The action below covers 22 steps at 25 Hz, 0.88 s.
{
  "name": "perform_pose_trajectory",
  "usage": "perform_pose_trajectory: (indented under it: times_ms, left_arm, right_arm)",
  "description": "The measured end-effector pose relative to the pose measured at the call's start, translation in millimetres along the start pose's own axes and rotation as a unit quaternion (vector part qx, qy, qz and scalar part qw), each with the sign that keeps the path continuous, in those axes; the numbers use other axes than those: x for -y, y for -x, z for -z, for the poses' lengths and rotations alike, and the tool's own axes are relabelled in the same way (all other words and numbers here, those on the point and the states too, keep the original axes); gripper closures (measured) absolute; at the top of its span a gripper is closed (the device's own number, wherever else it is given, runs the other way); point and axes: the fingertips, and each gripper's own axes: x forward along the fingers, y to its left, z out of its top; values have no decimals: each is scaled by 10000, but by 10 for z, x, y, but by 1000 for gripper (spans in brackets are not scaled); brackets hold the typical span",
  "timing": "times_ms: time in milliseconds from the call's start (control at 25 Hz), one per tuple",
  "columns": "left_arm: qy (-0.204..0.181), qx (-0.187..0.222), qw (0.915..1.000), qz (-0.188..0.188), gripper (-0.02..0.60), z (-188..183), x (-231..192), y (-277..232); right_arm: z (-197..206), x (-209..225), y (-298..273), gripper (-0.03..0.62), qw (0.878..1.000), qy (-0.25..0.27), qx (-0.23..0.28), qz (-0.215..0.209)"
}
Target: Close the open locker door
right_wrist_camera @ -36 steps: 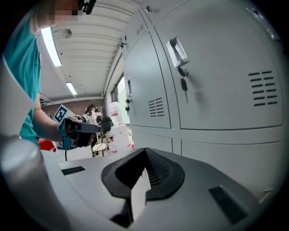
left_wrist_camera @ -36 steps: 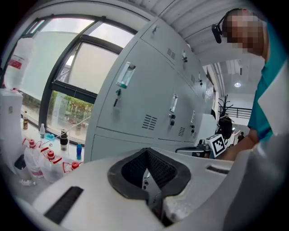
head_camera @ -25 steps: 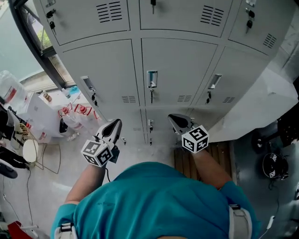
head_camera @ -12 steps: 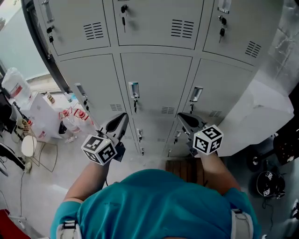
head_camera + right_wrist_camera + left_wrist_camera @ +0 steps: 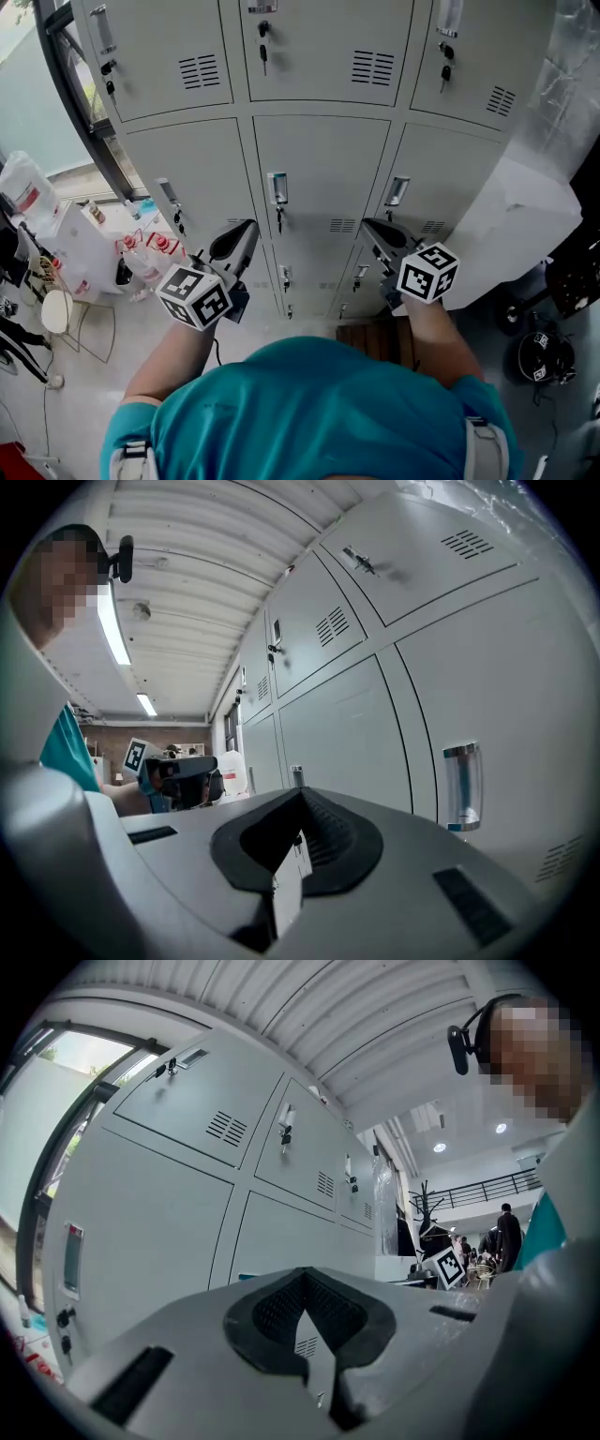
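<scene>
The locker bank [image 5: 319,178] stands straight ahead of both grippers, its doors tall and upright. None looks ajar from here, so the open one is perhaps in the bottom row. Left gripper [image 5: 242,234] and right gripper [image 5: 373,228], equally near the bank, are both clenched and empty.

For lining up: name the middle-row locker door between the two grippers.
The centre door: only it lies between the left gripper and the right gripper.
</scene>
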Motion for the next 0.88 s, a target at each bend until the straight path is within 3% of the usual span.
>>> perform_pose_trajectory:
  times_ms: [360,880]
  left_arm:
    - [112,47,9999,123,578,-37,-121,127]
    - [198,52,9997,94,578,23,-149,152]
  right_arm:
    - [15,-47,-36,595,9994,128,-81,326]
    - [45,-60,-40,595,9988,301,-190,336]
